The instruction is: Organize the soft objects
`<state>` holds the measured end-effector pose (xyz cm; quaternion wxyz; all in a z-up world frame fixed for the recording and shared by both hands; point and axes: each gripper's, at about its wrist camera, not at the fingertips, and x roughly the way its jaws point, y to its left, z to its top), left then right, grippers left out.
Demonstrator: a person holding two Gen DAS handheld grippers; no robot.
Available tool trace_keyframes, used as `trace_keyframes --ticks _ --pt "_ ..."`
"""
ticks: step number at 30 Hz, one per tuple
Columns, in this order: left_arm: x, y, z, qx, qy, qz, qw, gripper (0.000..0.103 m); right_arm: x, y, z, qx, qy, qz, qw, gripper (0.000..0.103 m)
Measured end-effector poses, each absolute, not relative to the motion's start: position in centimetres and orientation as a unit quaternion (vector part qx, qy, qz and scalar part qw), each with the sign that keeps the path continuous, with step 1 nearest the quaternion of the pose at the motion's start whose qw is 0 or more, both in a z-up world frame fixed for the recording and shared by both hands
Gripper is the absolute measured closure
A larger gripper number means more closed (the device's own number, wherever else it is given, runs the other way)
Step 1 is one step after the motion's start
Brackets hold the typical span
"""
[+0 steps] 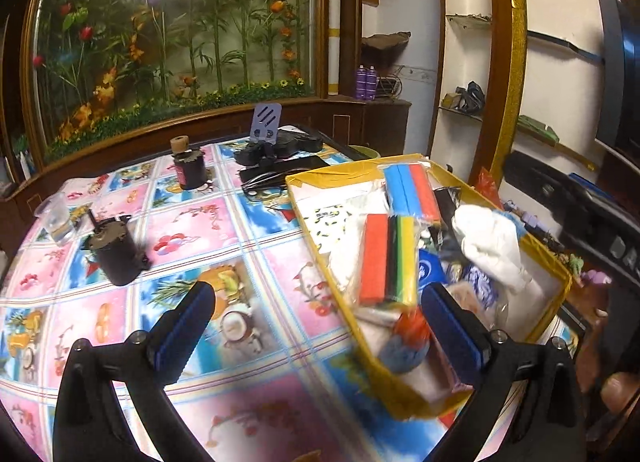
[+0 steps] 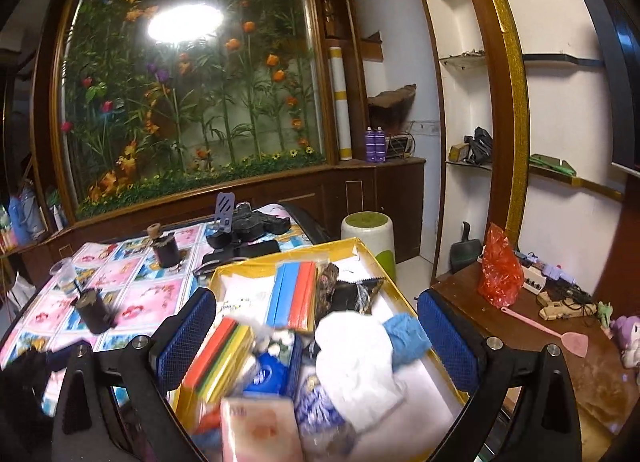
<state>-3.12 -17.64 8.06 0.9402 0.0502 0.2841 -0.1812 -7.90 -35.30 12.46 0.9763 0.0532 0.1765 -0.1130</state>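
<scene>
On patterned pink-and-blue cloth-covered surface [image 1: 224, 230]: yellow-rimmed cardboard box [image 1: 316, 238] crammed with packs of coloured sponge strips [image 1: 388, 258], crumpled white cloth [image 2: 356, 358], blue rag [image 2: 408, 336]. Left claw [image 1: 316, 338] wide open, empty, straddling box's near corner. Right claw [image 2: 316, 346] wide open, empty, above white cloth. Two black cylindrical jars [image 1: 118, 254] nearby.

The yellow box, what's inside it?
The yellow box holds sponge packs, a white cloth and a blue cloth. Whatever lies beneath them is covered.
</scene>
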Motion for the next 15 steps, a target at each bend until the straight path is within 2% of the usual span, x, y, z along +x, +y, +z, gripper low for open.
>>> trace_keyframes --ticks 7,10,15 --pt "-5.3 -15.2 8.3 0.036 0.29 -0.177 0.94 0.0 -13.0 -34.4 10.0 0.057 0.181 -0.106 0.976 0.001" --pt "-6.4 -14.6 8.3 0.041 0.26 -0.122 0.957 0.0 -14.0 -33.4 9.7 0.042 0.183 -0.102 0.977 0.001" --pt "-6.3 -14.1 7.7 0.058 0.284 -0.097 0.952 0.0 -14.6 -31.4 9.9 0.028 0.189 -0.082 0.978 0.001"
